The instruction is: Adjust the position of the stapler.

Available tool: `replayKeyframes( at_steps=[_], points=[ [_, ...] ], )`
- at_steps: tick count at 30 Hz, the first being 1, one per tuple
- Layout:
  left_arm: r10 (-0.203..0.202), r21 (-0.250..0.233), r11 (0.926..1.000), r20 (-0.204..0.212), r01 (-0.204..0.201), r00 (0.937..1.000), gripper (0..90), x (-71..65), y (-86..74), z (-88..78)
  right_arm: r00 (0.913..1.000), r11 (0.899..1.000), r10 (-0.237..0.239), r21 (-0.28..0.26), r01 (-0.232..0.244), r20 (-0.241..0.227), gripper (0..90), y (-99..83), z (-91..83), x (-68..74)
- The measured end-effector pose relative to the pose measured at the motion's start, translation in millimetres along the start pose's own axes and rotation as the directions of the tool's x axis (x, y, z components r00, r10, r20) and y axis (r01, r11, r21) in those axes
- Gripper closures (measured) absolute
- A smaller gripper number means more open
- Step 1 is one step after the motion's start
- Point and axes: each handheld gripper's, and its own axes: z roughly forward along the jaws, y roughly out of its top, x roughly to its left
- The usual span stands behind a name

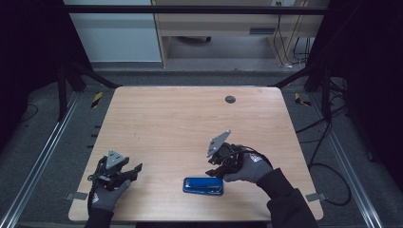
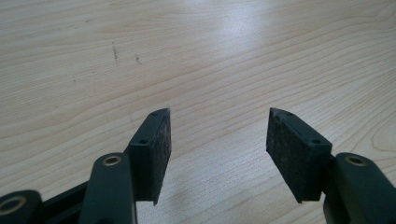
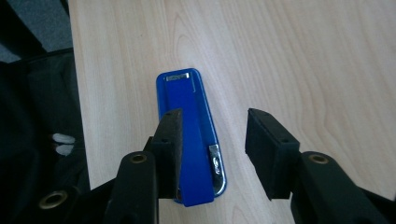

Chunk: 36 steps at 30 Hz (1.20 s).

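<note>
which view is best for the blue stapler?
The right gripper view: the blue stapler lies close up, lengthwise on the table, between the open jaws of the right hand-held gripper. In the high view it is a small blue bar near the table's front edge. The left gripper view looks across bare tabletop.

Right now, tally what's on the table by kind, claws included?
Blue stapler: 1
Claws, left claw and right claw, both open: 2
Round dark grommet in the table: 1
Total: 4
</note>
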Motion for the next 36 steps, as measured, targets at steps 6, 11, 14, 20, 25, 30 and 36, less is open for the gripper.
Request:
replayKeyframes(
  at_steps=[6, 11, 14, 20, 25, 30, 36],
  points=[
    [0.0, 0.001, 1.0, 0.002, 0.0, 1.0, 40.5, -0.5, -0.1, 0.7, 0.9994, 1.0, 0.004, 0.012, -0.004, -0.033, 57.0, -7.2, 16.3, 0.3],
    [0.006, 0.007, 1.0, 0.002, -0.006, 1.0, 40.4, -0.5, 0.1, 1.5, 0.999, 1.0, 0.0, 0.0, 0.0, -0.046, 57.3, -15.4, 25.4, 0.2],
    [0.007, 0.007, 0.9999, 0.001, -0.007, 1.0, 40.3, -0.9, 0.0, 1.5, 0.998, 1.0, -0.017, -0.006, 0.017, -0.061, 56.2, -17.9, 30.5, 1.8],
    [0.01, 0.008, 0.9999, 0.004, -0.01, 0.9999, 40.0, -1.7, 0.2, 2.1, 0.9967, 0.999, -0.05, 0.014, 0.051, -0.064, 55.0, -20.8, 43.1, 4.8],
    [0.022, 0.014, 0.9997, -0.001, -0.022, 0.9998, 39.8, -2.2, 0.3, 2.8, 0.9955, 0.996, -0.063, 0.055, 0.067, -0.072, 55.7, -22.6, 54.0, 5.4],
    [0.017, 0.02, 0.9997, 0.0, -0.017, 0.9999, 39.8, -2.1, -0.2, 3.6, 0.994, 0.995, -0.067, 0.067, 0.073, -0.086, 59.5, -24.4, 60.4, 4.7],
    [0.023, 0.026, 0.9994, 0.001, -0.023, 0.9997, 39.8, -2.6, 0.0, 4.9, 0.9926, 0.993, -0.08, 0.078, 0.088, -0.091, 62.0, -24.1, 66.1, 4.6]
  ],
)
